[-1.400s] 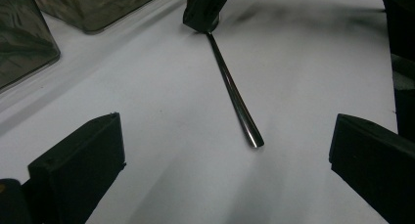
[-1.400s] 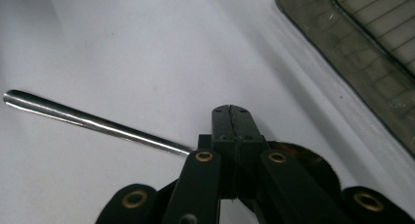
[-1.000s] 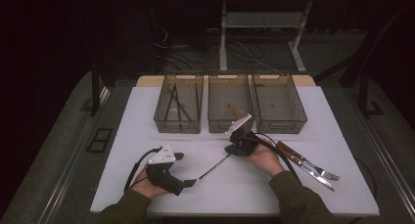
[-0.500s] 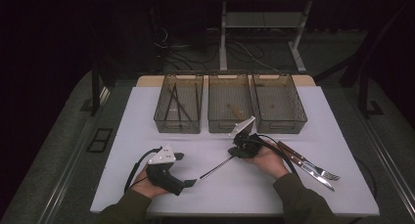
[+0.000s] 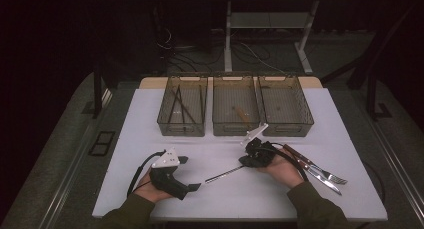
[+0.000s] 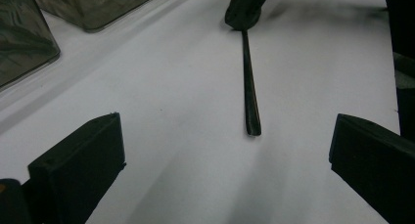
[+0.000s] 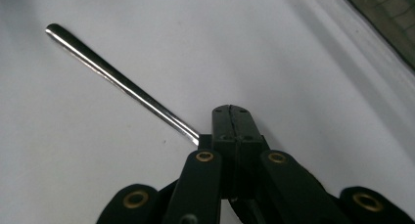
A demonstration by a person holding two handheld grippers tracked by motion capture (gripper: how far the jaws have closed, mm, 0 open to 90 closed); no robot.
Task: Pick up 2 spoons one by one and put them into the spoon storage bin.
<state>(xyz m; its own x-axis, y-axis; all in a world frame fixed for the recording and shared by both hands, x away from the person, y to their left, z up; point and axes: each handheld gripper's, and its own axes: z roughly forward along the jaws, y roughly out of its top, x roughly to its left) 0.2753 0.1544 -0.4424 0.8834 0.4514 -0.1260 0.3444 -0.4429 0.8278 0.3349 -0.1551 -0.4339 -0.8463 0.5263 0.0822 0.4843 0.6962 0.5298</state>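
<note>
My right gripper (image 5: 246,163) is shut on one end of a thin metal utensil handle (image 5: 222,174) just right of the middle of the white table (image 5: 225,199). In the right gripper view the jaws (image 7: 231,119) are pressed together and the shiny handle (image 7: 117,79) sticks out to the upper left. My left gripper (image 5: 189,174) rests on the table at the front left, open, with nothing between its jaws. In the left gripper view (image 6: 225,150) the handle's free end (image 6: 252,126) points toward the gap, a little ahead of it.
Three clear bins stand in a row at the back: the left bin (image 5: 182,124) holds dark sticks, the middle bin (image 5: 235,126) a wooden-handled piece, and the right bin (image 5: 285,124). A fork and knife (image 5: 320,170) lie at the right beside my right hand.
My right gripper has shifted slightly to the right with the metal handle still clamped. The left gripper has stayed where it was.
</note>
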